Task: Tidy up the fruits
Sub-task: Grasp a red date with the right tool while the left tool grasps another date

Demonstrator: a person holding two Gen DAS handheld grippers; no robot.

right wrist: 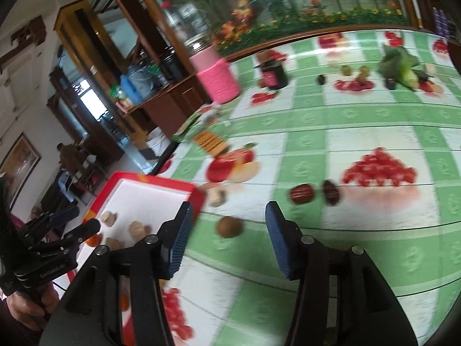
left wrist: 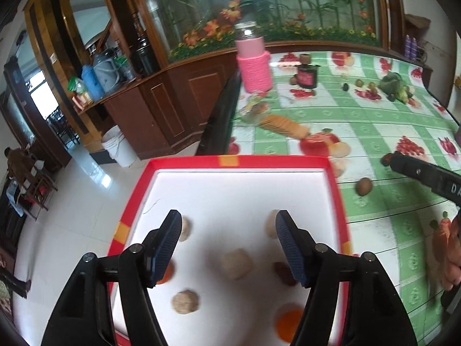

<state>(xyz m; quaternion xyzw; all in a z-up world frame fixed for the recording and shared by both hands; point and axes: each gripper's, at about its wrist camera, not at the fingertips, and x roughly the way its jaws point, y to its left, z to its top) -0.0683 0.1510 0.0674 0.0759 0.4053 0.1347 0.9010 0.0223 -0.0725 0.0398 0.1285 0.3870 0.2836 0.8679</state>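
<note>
A red tray (left wrist: 239, 162) with a white floor holds several round tan fruits (left wrist: 236, 263), orange ones (left wrist: 289, 324) and a dark red one (left wrist: 283, 272). My left gripper (left wrist: 227, 222) hovers open over the tray with nothing between its fingers. My right gripper (right wrist: 229, 213) is open and empty above the green checked tablecloth, just over a brown round fruit (right wrist: 229, 227). Two dark red dates (right wrist: 301, 193) lie a little beyond it. The tray's corner (right wrist: 190, 193) is left of the right gripper. The brown fruit (left wrist: 364, 186) also shows right of the tray, below the right gripper's finger (left wrist: 409, 167).
A pink wrapped jar (left wrist: 253, 63), a dark jar (left wrist: 306, 76), a stack of crackers (left wrist: 285, 127) and green vegetables (left wrist: 394, 86) with small fruits stand farther back on the table. The tray's left side is past the table edge, over the floor. A wooden cabinet (left wrist: 173, 101) lies beyond.
</note>
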